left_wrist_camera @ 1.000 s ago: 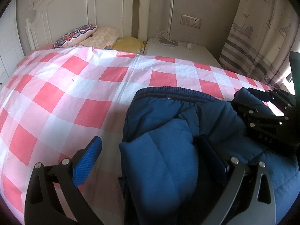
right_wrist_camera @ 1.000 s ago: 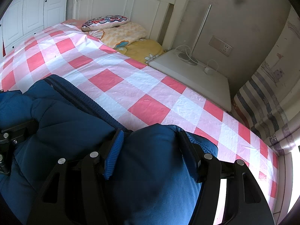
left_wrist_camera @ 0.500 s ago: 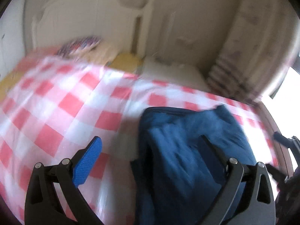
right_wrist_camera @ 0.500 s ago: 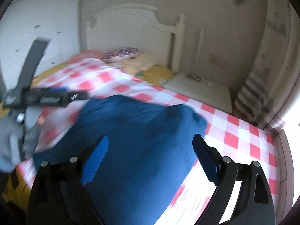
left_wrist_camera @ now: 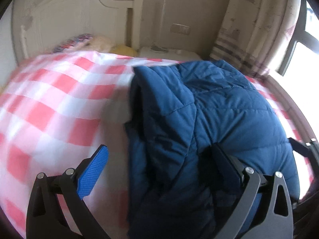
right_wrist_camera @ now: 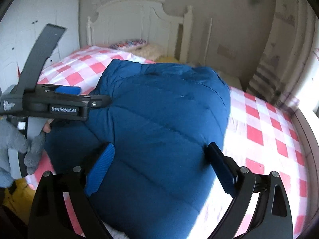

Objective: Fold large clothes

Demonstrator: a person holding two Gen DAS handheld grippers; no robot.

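Note:
A dark blue quilted puffer jacket [left_wrist_camera: 209, 119] lies bunched on the red-and-white checked bed cover [left_wrist_camera: 51, 99]. In the right wrist view the jacket [right_wrist_camera: 163, 115] is a rounded folded mound. My left gripper [left_wrist_camera: 159, 163] is open, its jaws wide apart above the jacket's left edge, holding nothing. My right gripper [right_wrist_camera: 159, 163] is open above the near part of the jacket, empty. The left gripper also shows from the side in the right wrist view [right_wrist_camera: 59, 103], held by a grey-gloved hand [right_wrist_camera: 18, 145] at the jacket's left side.
A white headboard [right_wrist_camera: 139, 20] and pillows [right_wrist_camera: 129, 43] stand at the bed's far end. A white bedside table [left_wrist_camera: 169, 53] is beside it, with a striped curtain [left_wrist_camera: 235, 45] and window at the right. White wardrobe doors [right_wrist_camera: 30, 29] are on the left.
Both grippers let go of the jacket and pulled back and up. The jacket now lies folded over in a mound on the bed.

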